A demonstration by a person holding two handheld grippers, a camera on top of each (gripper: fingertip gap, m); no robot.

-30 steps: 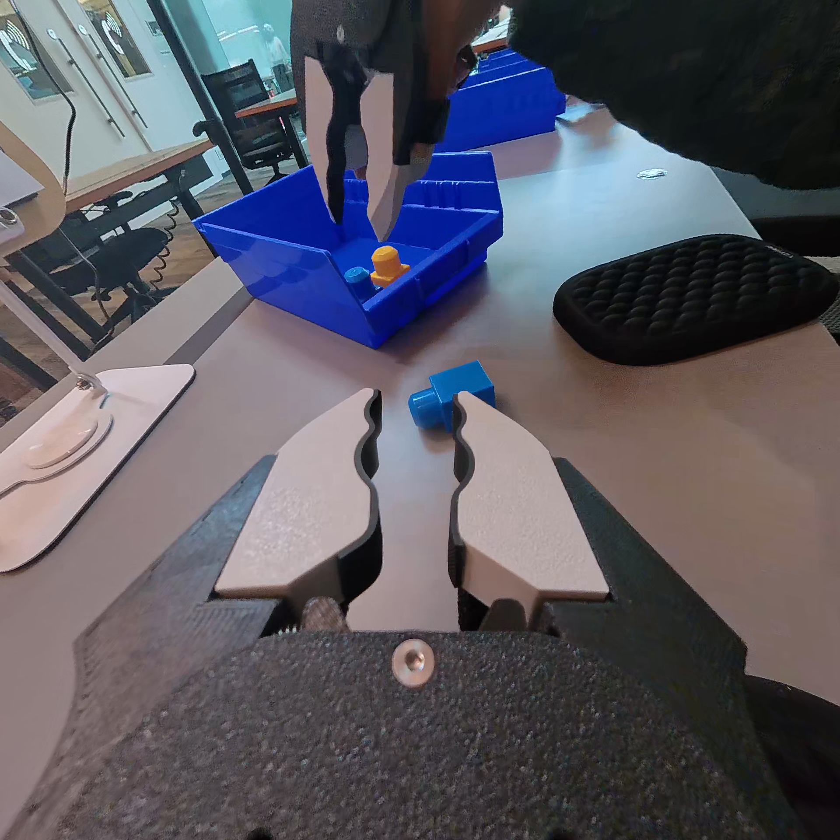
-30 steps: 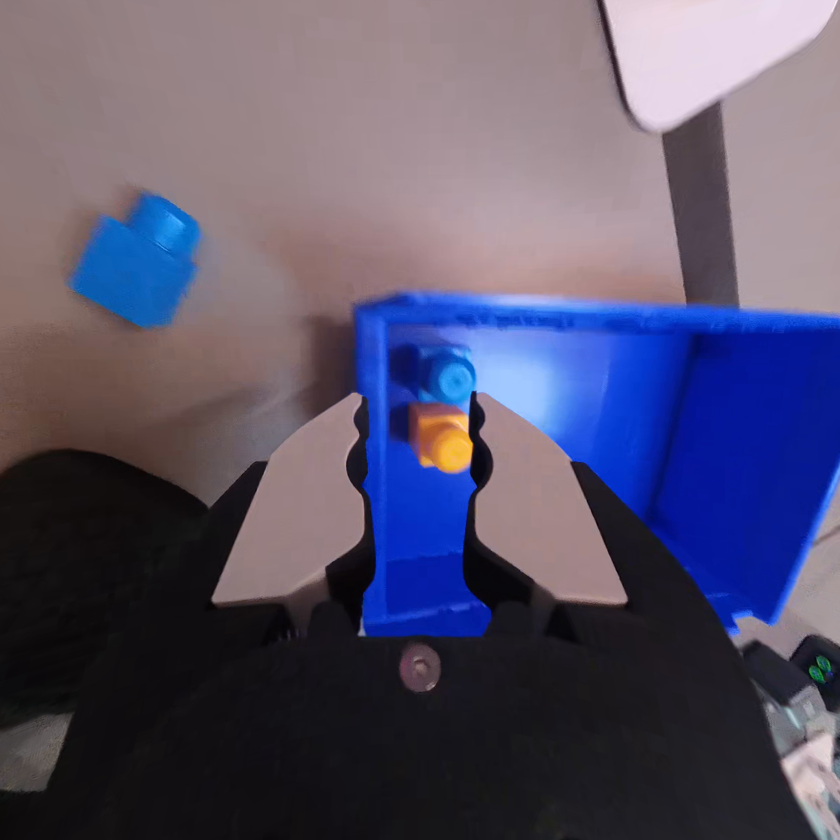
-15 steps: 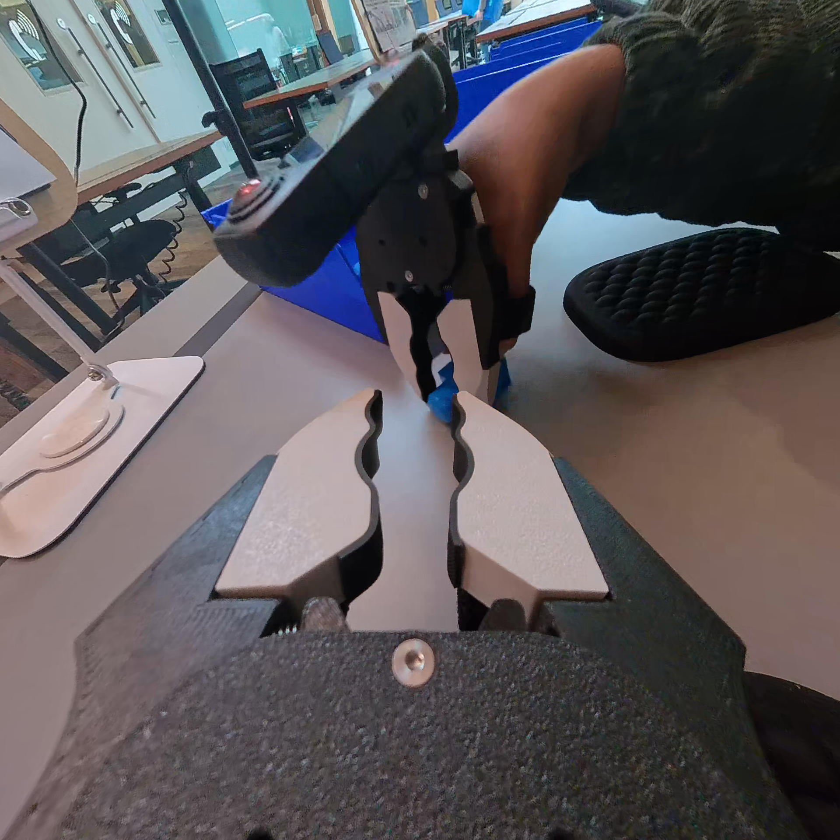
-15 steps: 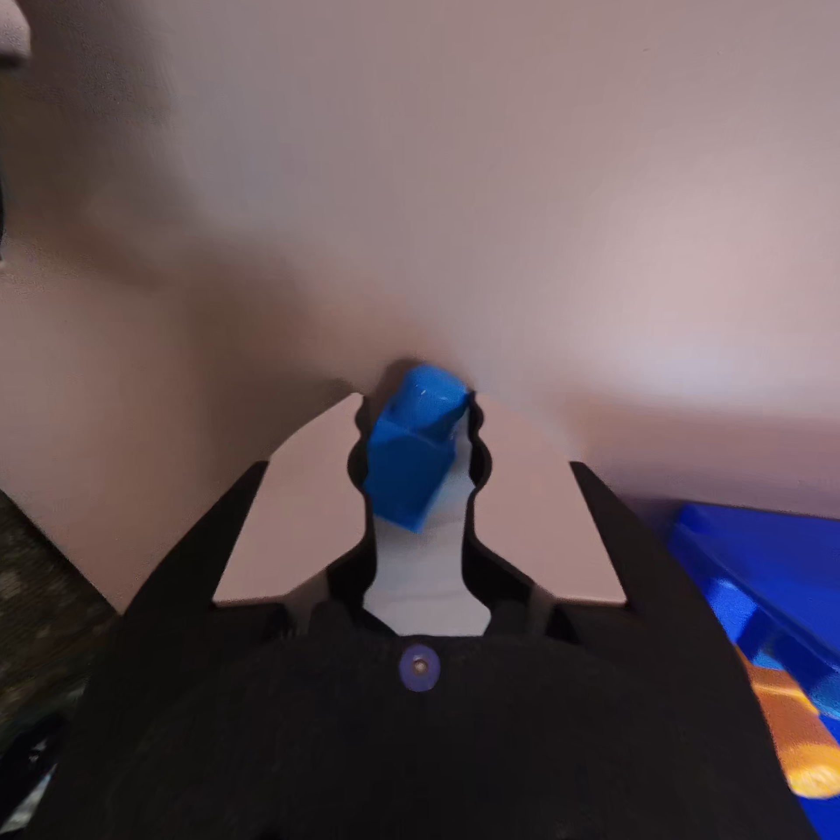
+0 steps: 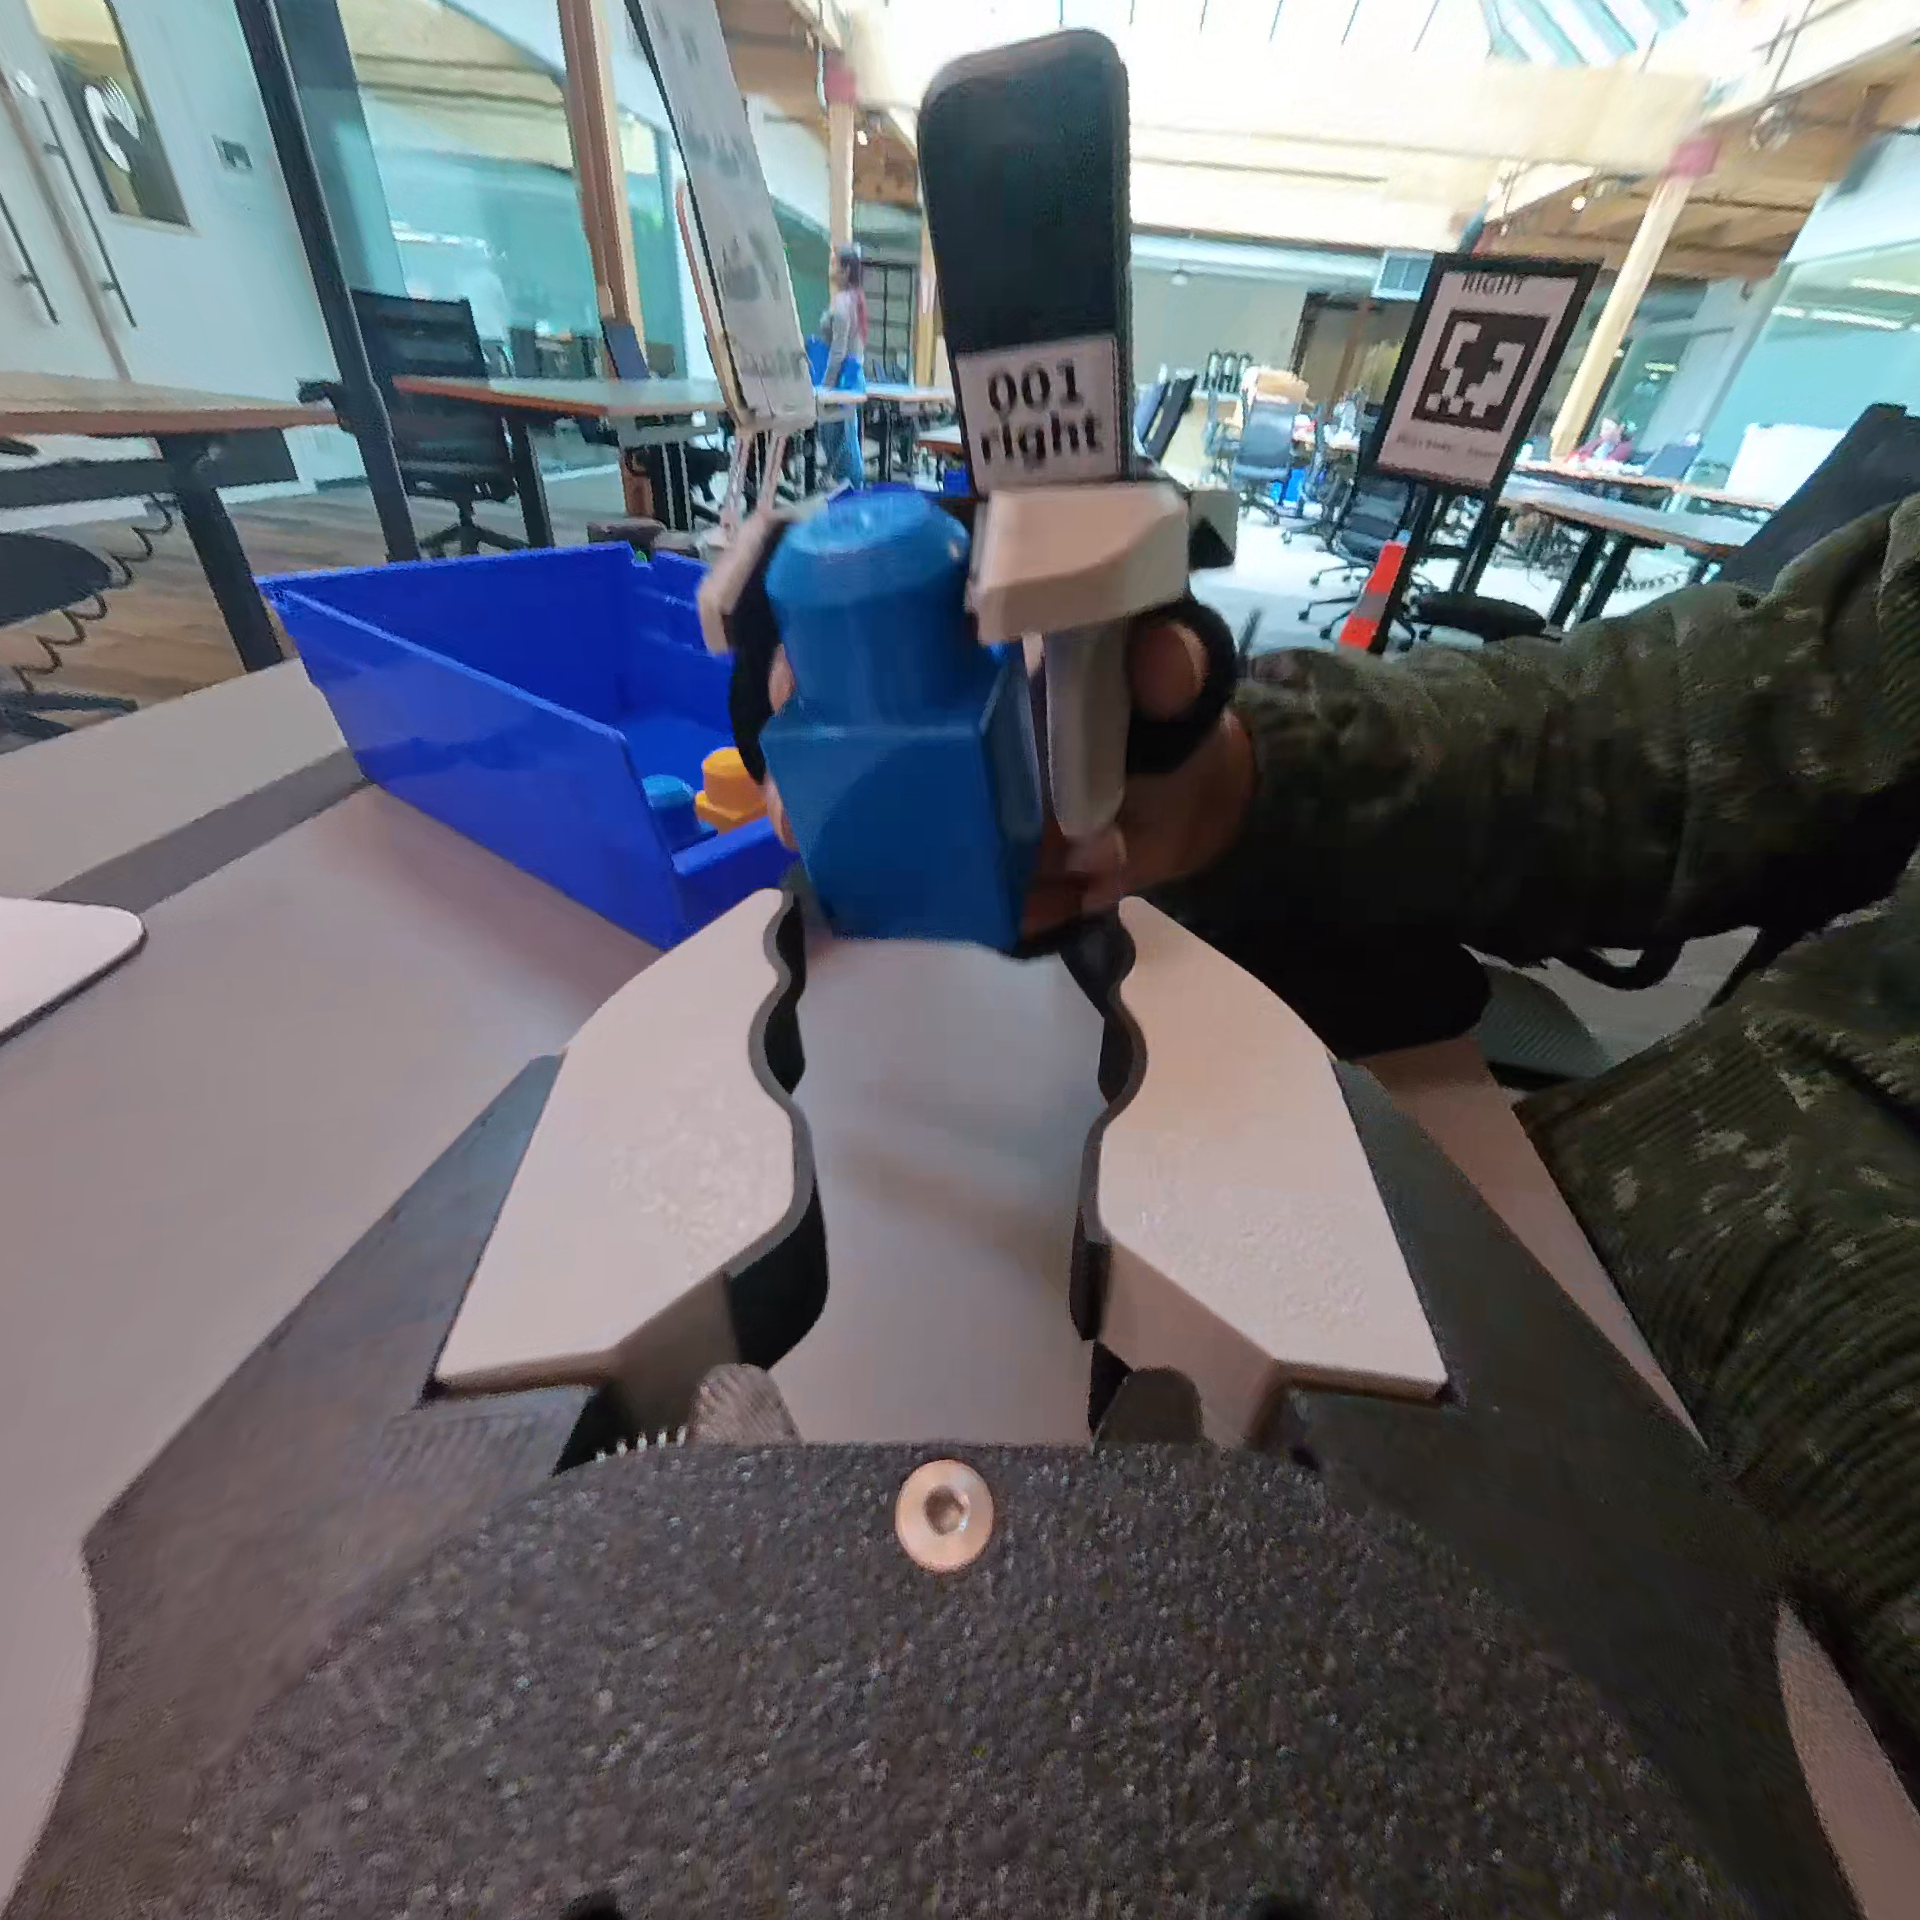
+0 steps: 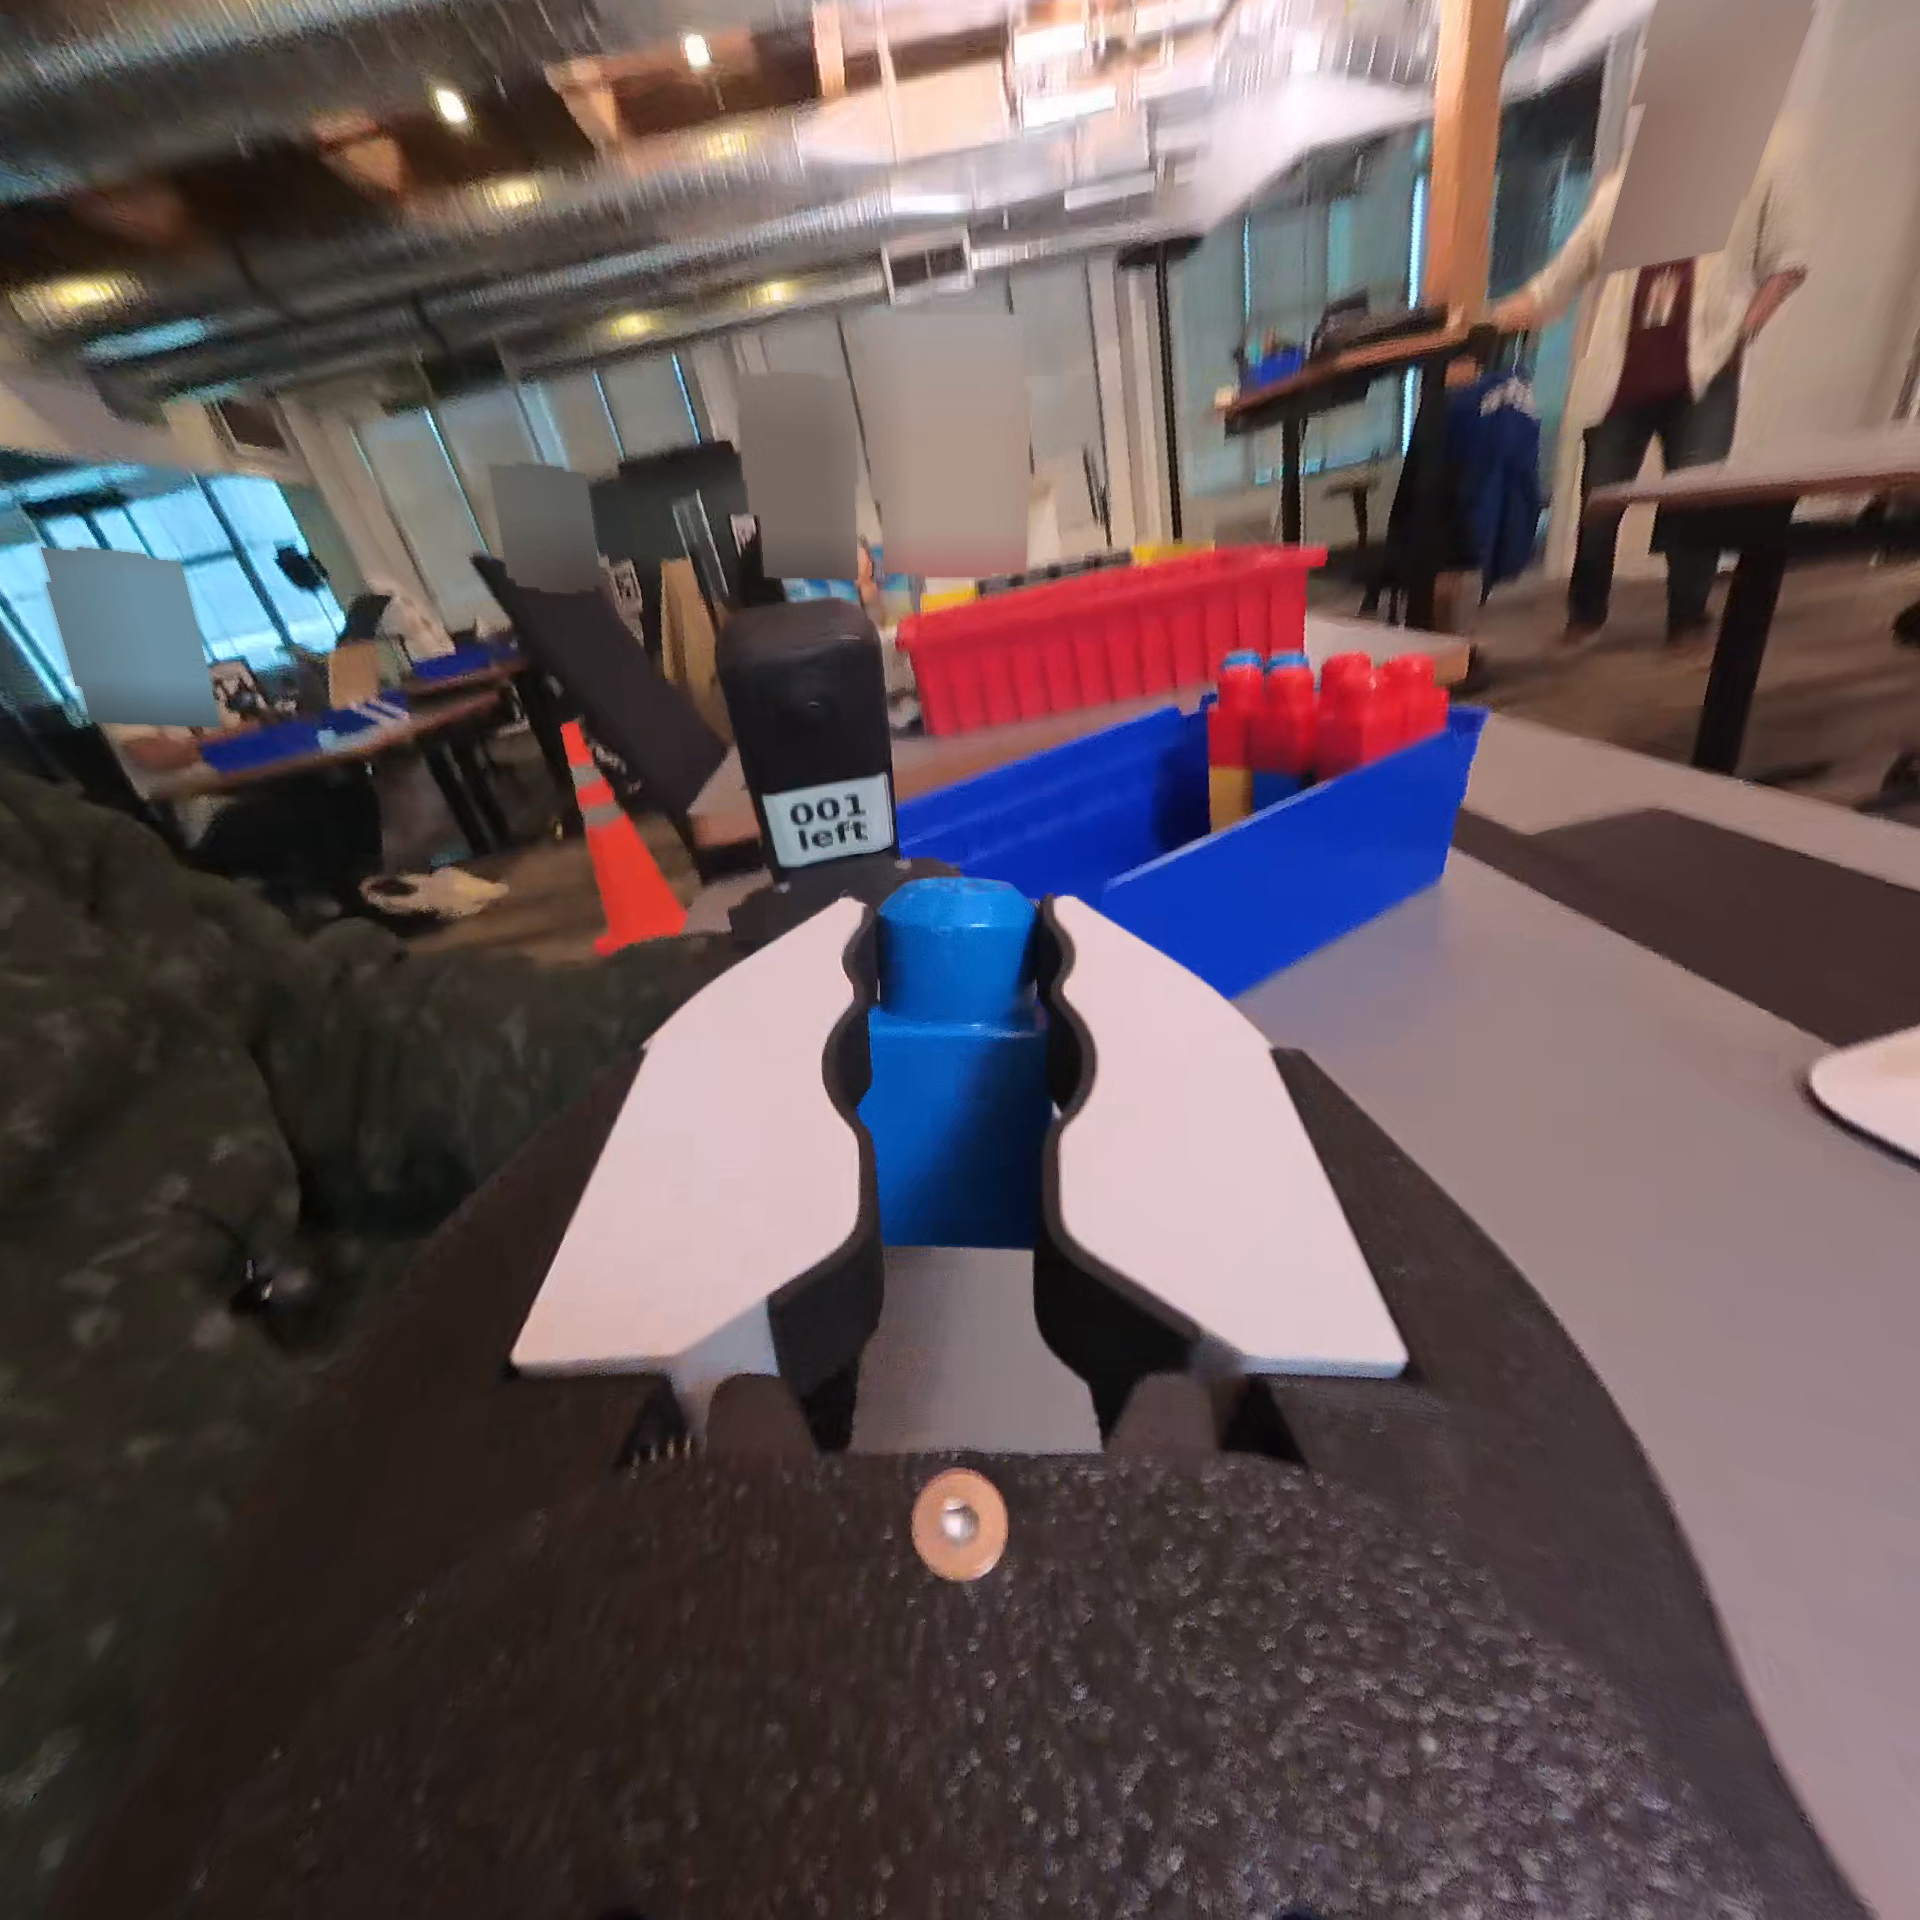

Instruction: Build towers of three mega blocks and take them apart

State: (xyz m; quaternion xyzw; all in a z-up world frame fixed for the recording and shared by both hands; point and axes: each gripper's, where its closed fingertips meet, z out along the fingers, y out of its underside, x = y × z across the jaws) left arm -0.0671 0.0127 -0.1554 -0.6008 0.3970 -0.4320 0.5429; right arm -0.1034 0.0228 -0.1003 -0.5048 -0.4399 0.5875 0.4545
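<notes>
My right gripper (image 6: 951, 930) is shut on a blue mega block (image 6: 956, 1101), gripping its sides and holding it upright with the stud on top. In the left wrist view the same block (image 5: 894, 769) hangs just above the table, right in front of my left gripper (image 5: 951, 935). The left gripper is open wide and empty, its fingertips just short of the block's base. Behind it is a blue bin (image 5: 488, 675) with a small blue block (image 5: 665, 800) and an orange block (image 5: 727, 779) inside.
A second blue bin (image 6: 1299, 873) holds several stacked red, blue and yellow blocks (image 6: 1330, 717), with a red bin (image 6: 1101, 644) behind it. A white flat base (image 5: 52, 956) lies at the table's left. The person's sleeved arm (image 5: 1507, 727) reaches in from the right. One gripper's finger ends stand about 6 centimetres off the other's.
The right gripper moved from the bin to the blue block on the table, shut on it, lifted it and turned it upright. The left gripper has opened wider.
</notes>
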